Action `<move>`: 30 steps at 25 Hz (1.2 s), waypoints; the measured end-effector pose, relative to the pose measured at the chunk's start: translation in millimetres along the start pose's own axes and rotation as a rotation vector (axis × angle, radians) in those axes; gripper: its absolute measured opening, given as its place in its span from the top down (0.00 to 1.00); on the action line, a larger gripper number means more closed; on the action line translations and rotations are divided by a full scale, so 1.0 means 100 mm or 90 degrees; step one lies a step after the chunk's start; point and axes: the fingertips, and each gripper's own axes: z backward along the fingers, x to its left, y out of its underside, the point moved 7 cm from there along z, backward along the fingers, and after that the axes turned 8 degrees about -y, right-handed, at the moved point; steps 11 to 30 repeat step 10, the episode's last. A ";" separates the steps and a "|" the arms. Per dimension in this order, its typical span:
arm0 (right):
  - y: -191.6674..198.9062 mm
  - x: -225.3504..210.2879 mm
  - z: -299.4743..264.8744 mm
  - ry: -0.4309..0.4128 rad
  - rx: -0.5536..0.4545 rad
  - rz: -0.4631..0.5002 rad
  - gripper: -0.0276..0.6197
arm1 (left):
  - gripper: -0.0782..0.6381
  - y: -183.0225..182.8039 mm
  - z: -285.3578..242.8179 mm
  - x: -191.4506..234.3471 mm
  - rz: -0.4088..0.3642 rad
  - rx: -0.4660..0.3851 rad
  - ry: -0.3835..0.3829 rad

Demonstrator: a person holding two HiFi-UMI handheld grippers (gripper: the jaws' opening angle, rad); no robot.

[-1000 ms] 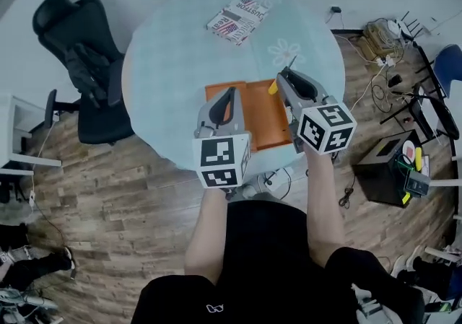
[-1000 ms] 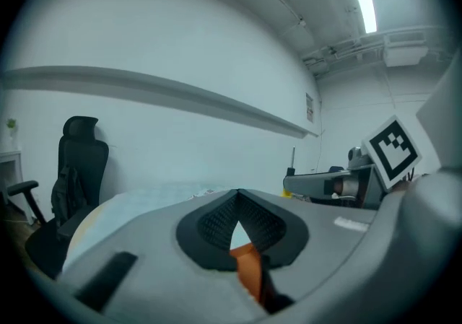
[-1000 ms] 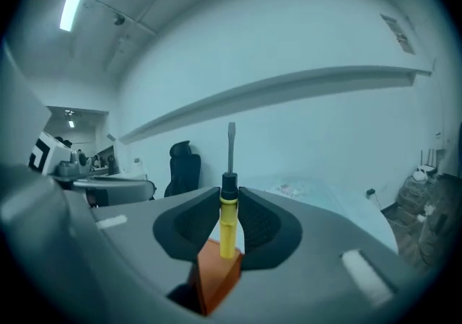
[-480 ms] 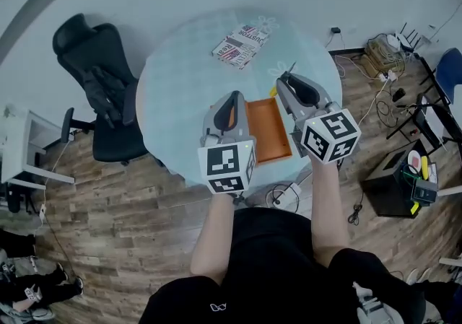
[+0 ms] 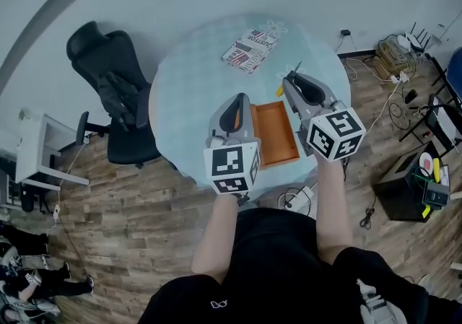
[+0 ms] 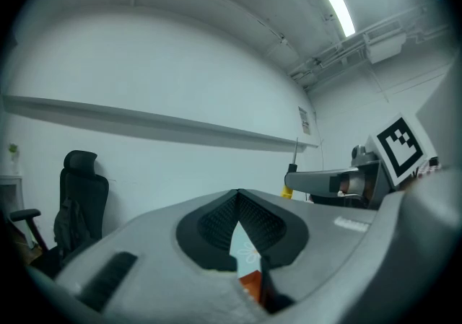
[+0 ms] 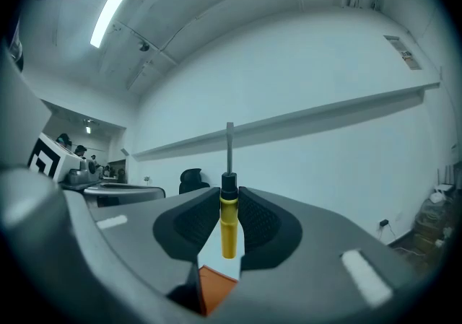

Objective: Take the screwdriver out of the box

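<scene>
An orange box (image 5: 275, 132) lies open on the round pale-blue table (image 5: 188, 92), and it looks empty inside. My right gripper (image 5: 289, 79) is held above the box's far right corner, shut on the screwdriver (image 5: 281, 89). In the right gripper view the screwdriver (image 7: 228, 232) stands upright, its yellow handle clamped between the pads and its metal shaft pointing up. My left gripper (image 5: 241, 99) hovers over the box's left side, with its tips together and nothing in them. The left gripper view shows the closed tips (image 6: 238, 203), a strip of the box (image 6: 250, 285) below them, and the right gripper (image 6: 317, 182) at the right.
A printed magazine (image 5: 250, 46) lies at the table's far side. A black office chair (image 5: 112, 95) stands left of the table. Cables (image 5: 390, 52) and a black case (image 5: 406, 184) are on the wooden floor at the right, and a white desk (image 5: 36, 164) at the left.
Both grippers have lifted away from the box, the right one carrying the screwdriver with it. The table and box now sit farther below them.
</scene>
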 end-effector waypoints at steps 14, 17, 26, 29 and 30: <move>0.13 -0.05 0.00 -0.011 0.019 -0.008 0.82 | 0.89 0.11 -0.08 -0.18 -0.001 0.020 0.037; 0.13 -0.05 0.00 -0.011 0.019 -0.008 0.82 | 0.89 0.11 -0.08 -0.18 -0.001 0.020 0.037; 0.13 -0.05 0.00 -0.011 0.019 -0.008 0.82 | 0.89 0.11 -0.08 -0.18 -0.001 0.020 0.037; 0.13 -0.05 0.00 -0.011 0.019 -0.008 0.82 | 0.89 0.11 -0.08 -0.18 -0.001 0.020 0.037; 0.13 -0.05 0.00 -0.011 0.019 -0.008 0.82 | 0.89 0.11 -0.08 -0.18 -0.001 0.020 0.037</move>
